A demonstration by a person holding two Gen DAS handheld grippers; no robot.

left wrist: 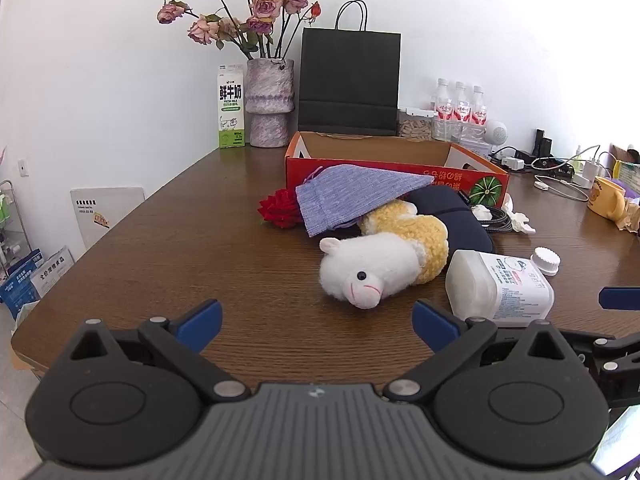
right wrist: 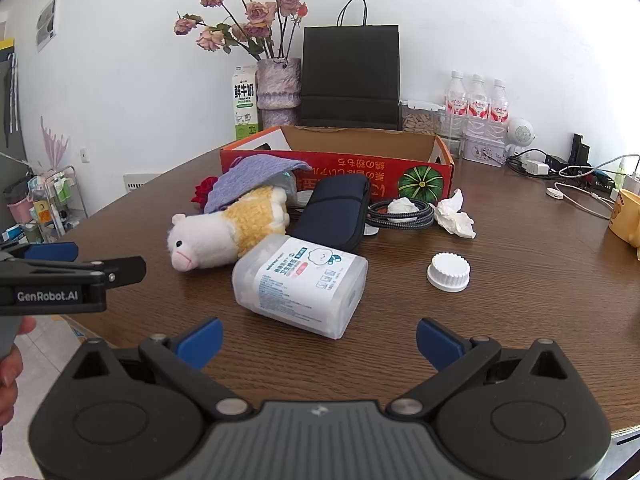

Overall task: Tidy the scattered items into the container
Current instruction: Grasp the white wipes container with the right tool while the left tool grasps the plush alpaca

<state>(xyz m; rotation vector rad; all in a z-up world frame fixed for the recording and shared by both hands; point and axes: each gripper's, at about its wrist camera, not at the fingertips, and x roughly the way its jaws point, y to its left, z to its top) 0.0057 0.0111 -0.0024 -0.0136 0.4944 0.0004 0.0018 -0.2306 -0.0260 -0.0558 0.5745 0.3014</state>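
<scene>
Box [right wrist: 336,168] sits mid-tabletop [left wrist: 200,248], open side up, and what shows of its inside looks empty. Judging by that, nothing is tidied yet; all of it is left.

Still loose in front of the box:
- plush [left wrist: 380,268] lying on its side, nearest the left tool
- purple pouch [left wrist: 352,196] leaning on the box wall, draped over the plush's back end
- red rose [left wrist: 280,208] just left of the pouch
- dark case [right wrist: 332,212] beside the plush
- jar [right wrist: 300,284] on its side, touching the plush, right in front of the right tool
- cap [right wrist: 448,272] off, lying apart to the jar's right
- coiled cable [right wrist: 400,216] and crumpled tissue [right wrist: 456,216] near the box's right corner

Left tool [left wrist: 316,320]: jaws wide apart, empty, hovering over bare tabletop short of the plush. Right tool [right wrist: 318,340]: jaws wide apart, empty, lined up on the jar, not touching.

Readable text: "GenRobot.AI" on the left tool's side, seen from the right wrist. Milk carton [left wrist: 231,108] at the back reads 鲜牛奶 / "FRESH MILK". Box front carries upside-down print and a green pumpkin picture; too distorted to read reliably. Jar label is Chinese, too small to make out.
</scene>
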